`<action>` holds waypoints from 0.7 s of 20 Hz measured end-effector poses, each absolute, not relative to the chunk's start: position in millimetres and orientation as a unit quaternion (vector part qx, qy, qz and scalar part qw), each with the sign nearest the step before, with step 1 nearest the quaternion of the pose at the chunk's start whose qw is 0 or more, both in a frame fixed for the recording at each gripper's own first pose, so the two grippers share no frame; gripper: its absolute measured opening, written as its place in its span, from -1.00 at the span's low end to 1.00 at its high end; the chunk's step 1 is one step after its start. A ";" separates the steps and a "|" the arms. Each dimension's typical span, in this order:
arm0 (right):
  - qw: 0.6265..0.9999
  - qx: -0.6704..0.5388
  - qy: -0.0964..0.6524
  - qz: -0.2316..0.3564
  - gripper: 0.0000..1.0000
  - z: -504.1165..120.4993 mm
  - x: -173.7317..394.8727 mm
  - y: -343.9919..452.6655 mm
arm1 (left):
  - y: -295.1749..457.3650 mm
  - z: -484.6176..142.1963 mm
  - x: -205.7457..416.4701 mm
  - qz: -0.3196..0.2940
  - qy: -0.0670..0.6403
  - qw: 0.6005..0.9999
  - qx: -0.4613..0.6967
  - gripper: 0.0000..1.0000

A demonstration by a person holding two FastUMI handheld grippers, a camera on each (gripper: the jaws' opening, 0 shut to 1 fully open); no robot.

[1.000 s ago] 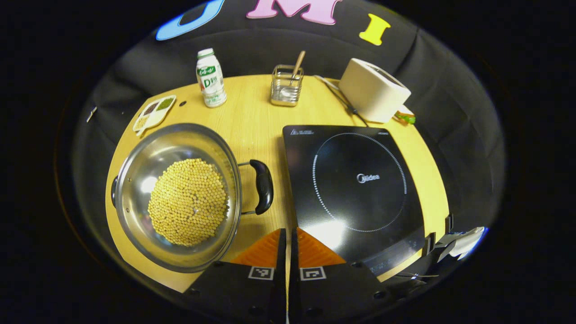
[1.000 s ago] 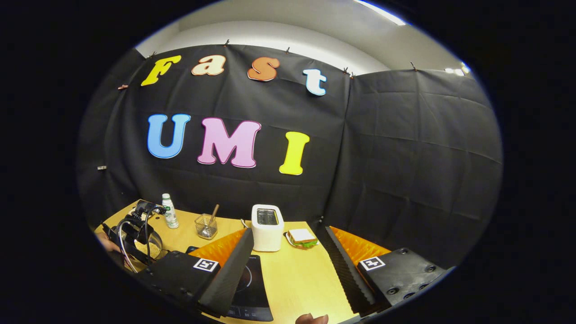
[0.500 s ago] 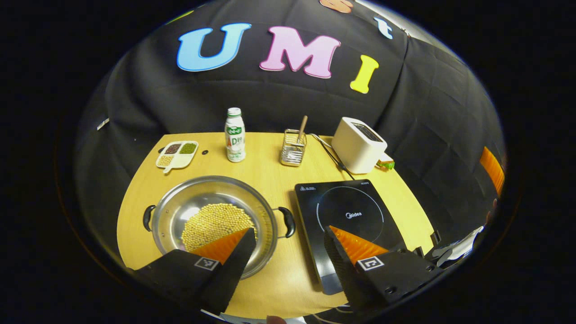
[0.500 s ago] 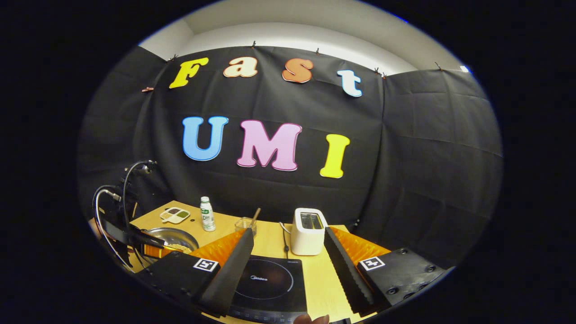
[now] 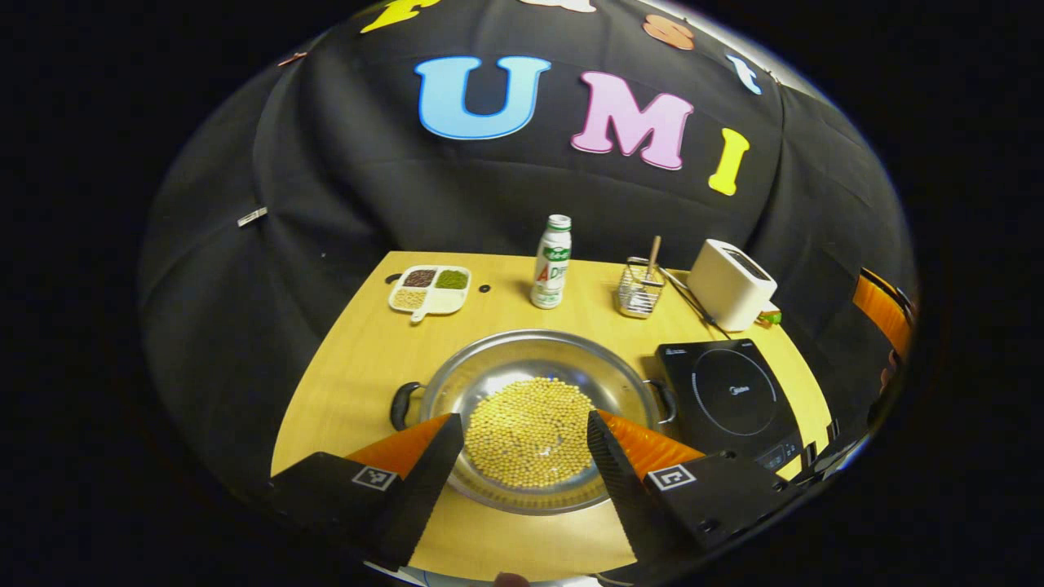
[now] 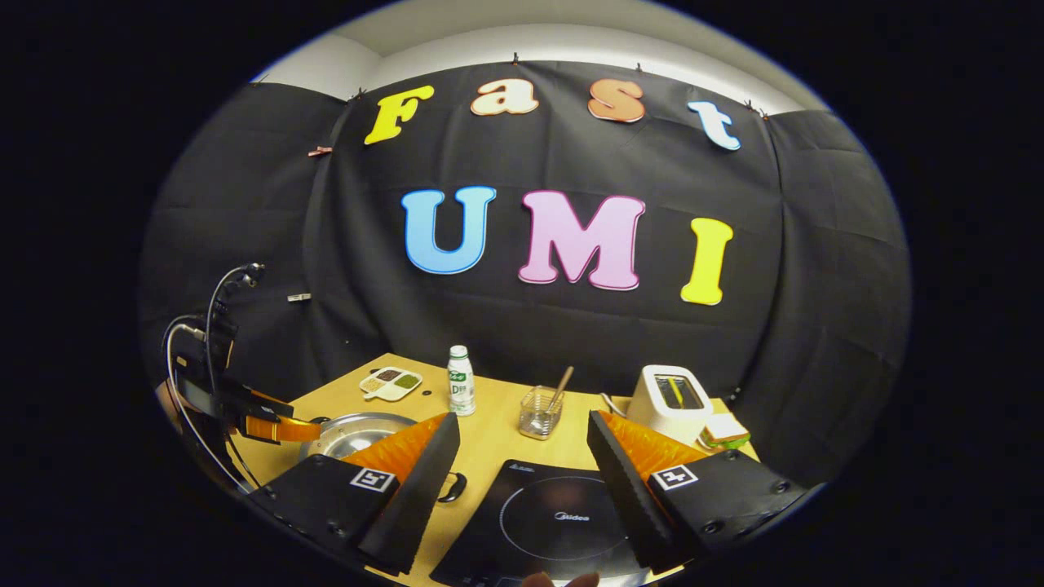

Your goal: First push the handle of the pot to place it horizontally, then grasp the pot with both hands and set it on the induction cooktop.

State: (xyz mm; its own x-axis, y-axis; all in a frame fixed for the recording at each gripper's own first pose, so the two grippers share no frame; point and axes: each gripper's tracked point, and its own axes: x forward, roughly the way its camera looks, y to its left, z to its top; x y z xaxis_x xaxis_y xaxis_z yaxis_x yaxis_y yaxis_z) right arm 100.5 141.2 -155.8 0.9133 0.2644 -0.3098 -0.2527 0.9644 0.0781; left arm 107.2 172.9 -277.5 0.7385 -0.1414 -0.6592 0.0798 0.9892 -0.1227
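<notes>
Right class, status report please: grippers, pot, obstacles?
Left gripper open above the steel pot of yellow beans. Right gripper open over the black induction cooktop. Pot on the wooden table, ungrasped. Cooktop surface bare.

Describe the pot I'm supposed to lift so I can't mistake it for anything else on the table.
On the wooden table, look left of the black induction cooktop. The pot is the wide, shallow steel pan with a black handle on each side. Nothing else there is that broad, and it alone holds a heap of small yellow beans.

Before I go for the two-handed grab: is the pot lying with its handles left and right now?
Yes. In the left gripper view the pot sits level on the table, one handle at each side.
</notes>
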 end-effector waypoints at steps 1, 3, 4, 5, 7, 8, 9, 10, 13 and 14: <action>0.975 0.022 0.172 0.139 0.96 -165.6 104.0 151.8 | 186.2 -283.2 108.8 -0.052 0.361 0.930 -0.039 0.91; 0.968 0.030 0.199 0.151 0.96 -189.9 111.2 173.0 | 208.3 -293.6 114.2 -0.046 0.370 0.927 -0.031 0.91; 0.964 0.031 0.214 0.154 0.96 -202.8 115.0 181.7 | 217.5 -300.6 117.2 -0.044 0.378 0.924 -0.030 0.91; 0.960 0.032 0.230 0.156 0.96 -216.2 117.5 189.9 | 226.0 -308.7 121.1 -0.045 0.384 0.922 -0.026 0.91; 0.949 0.036 0.268 0.160 0.96 -245.6 121.5 205.2 | 245.9 -327.6 130.9 -0.036 0.402 0.915 -0.025 0.91; 0.943 0.039 0.286 0.163 0.96 -258.3 122.4 213.2 | 251.5 -337.5 137.7 -0.036 0.412 0.910 -0.029 0.91; 0.937 0.044 0.304 0.166 0.97 -271.1 123.6 220.9 | 254.6 -347.3 140.5 -0.038 0.423 0.905 -0.031 0.90; 0.931 0.047 0.320 0.170 0.97 -282.5 123.2 228.3 | 256.4 -359.0 144.8 -0.041 0.434 0.899 -0.033 0.89; 0.912 0.056 0.370 0.169 0.97 -319.9 125.7 242.5 | 255.3 -388.6 158.6 -0.059 0.464 0.883 -0.047 0.89; 0.906 0.059 0.383 0.168 0.99 -330.7 126.8 246.0 | 254.6 -396.4 164.4 -0.062 0.469 0.880 -0.047 0.87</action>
